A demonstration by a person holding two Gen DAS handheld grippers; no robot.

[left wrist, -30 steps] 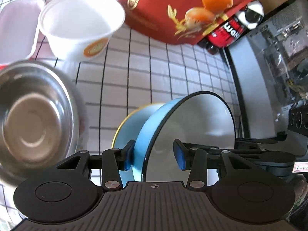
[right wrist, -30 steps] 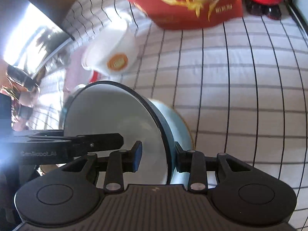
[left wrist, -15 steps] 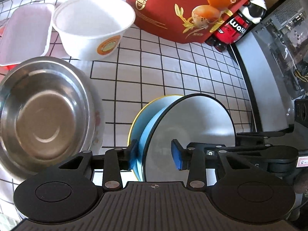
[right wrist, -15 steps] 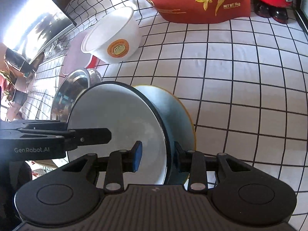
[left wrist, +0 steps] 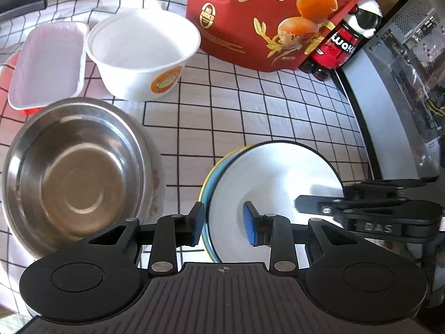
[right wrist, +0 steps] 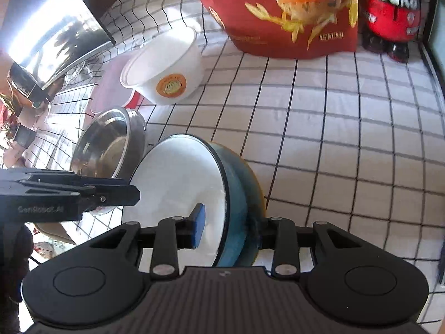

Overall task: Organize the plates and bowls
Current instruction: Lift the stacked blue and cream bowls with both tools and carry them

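Observation:
A blue bowl with a white inside (left wrist: 274, 179) (right wrist: 183, 178) sits tilted on a blue plate with a yellow rim (left wrist: 207, 183) (right wrist: 257, 186). My left gripper (left wrist: 222, 224) straddles the bowl's left rim with its pads spread and a gap on both sides. My right gripper (right wrist: 230, 226) straddles the opposite rim, also spread. A steel bowl (left wrist: 72, 172) (right wrist: 108, 139) rests on a flowered plate (left wrist: 157, 183) to the left. A white paper bowl (left wrist: 141, 55) (right wrist: 164, 69) stands behind it.
A pink-white tray (left wrist: 47, 64) lies at the far left. A red snack bag (left wrist: 272, 16) (right wrist: 289, 14) and dark soda bottles (left wrist: 342, 44) (right wrist: 389, 11) stand at the back. A grey case (left wrist: 395, 83) borders the checked tablecloth (right wrist: 347, 139) on the right.
Both views have pulled back and up from the blue bowl. The bowl has tipped down closer to flat on its plate. Both grippers' pads have spread wider around its rim.

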